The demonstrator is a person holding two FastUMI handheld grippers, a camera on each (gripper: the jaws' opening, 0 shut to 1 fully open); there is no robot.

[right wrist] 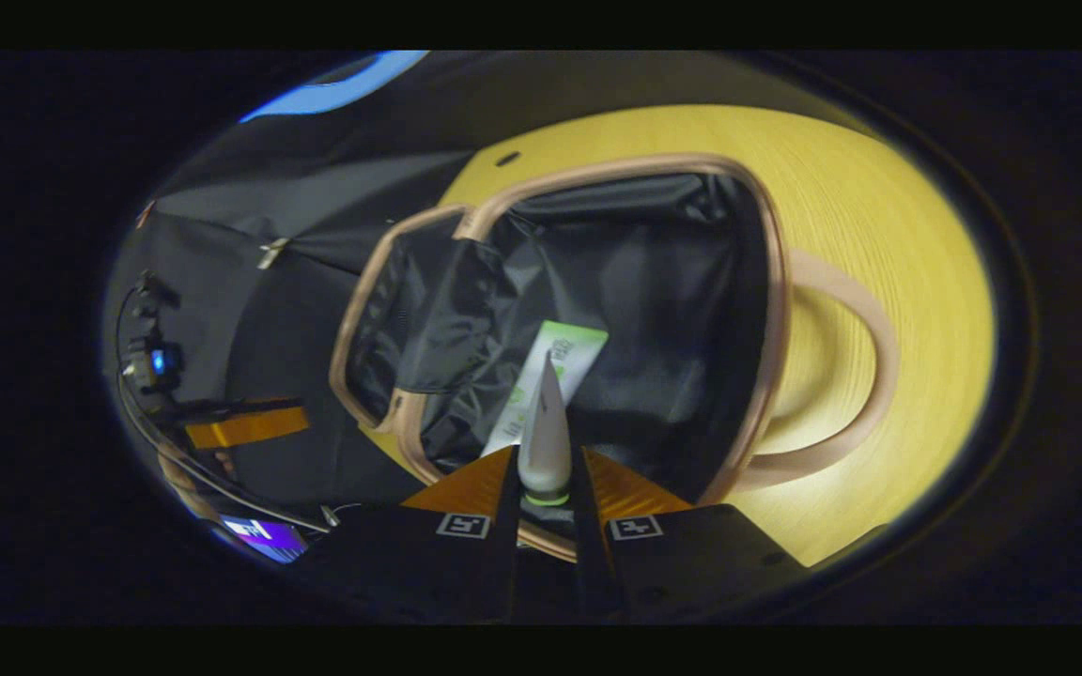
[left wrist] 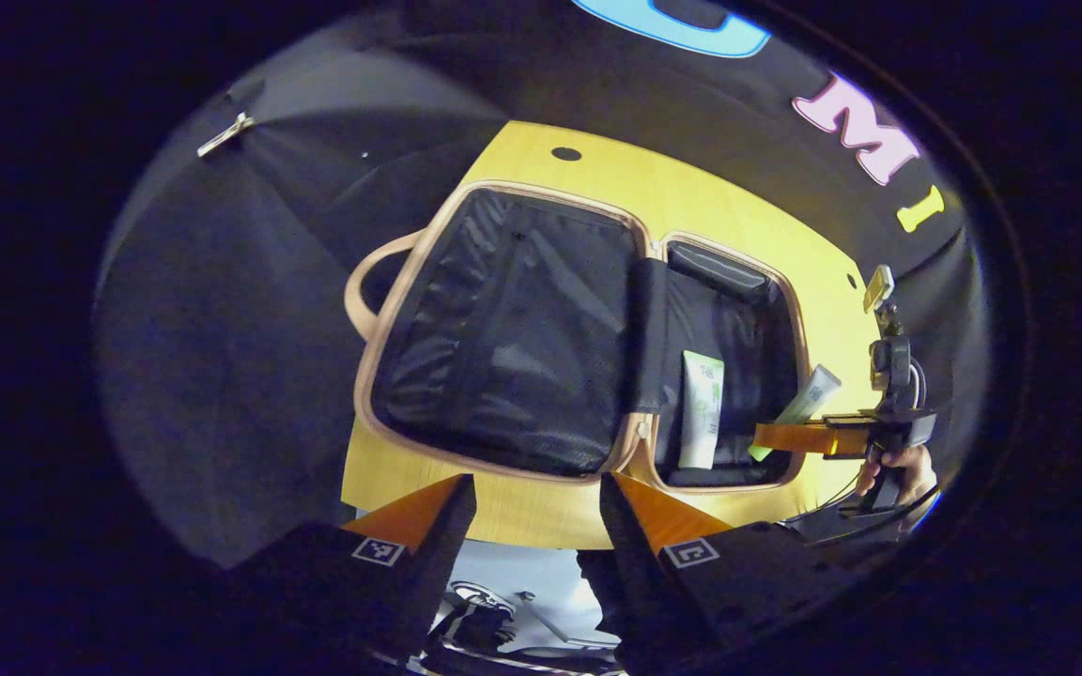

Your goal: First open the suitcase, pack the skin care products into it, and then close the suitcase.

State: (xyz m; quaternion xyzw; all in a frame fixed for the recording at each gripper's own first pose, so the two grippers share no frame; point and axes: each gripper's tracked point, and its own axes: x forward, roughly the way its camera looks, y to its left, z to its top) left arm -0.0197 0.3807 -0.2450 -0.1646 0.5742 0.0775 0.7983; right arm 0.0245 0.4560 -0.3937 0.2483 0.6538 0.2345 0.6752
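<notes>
The open suitcase (left wrist: 503,329) lies flat on the yellow table (left wrist: 691,188): mesh-lined lid on the left, base half (left wrist: 738,310) on the right. One white-and-green tube (left wrist: 701,408) lies in the base. My right gripper (left wrist: 759,437) is shut on a second tube (left wrist: 811,394), held tilted over the base's right rim. In the right gripper view that tube (right wrist: 544,437) points forward between my right gripper (right wrist: 546,460) fingers, above the tube lying inside (right wrist: 560,366) the suitcase (right wrist: 654,282). My left gripper (left wrist: 536,498) stands open and empty at the table's near edge, apart from the suitcase.
Beige suitcase handles stick out at the lid side (left wrist: 367,282) and base side (right wrist: 846,376). A hand (left wrist: 898,465) holds the right gripper. The left gripper (right wrist: 245,424) shows far left. Floor with gear (left wrist: 503,606) lies below the table's near edge. Black cloth walls surround.
</notes>
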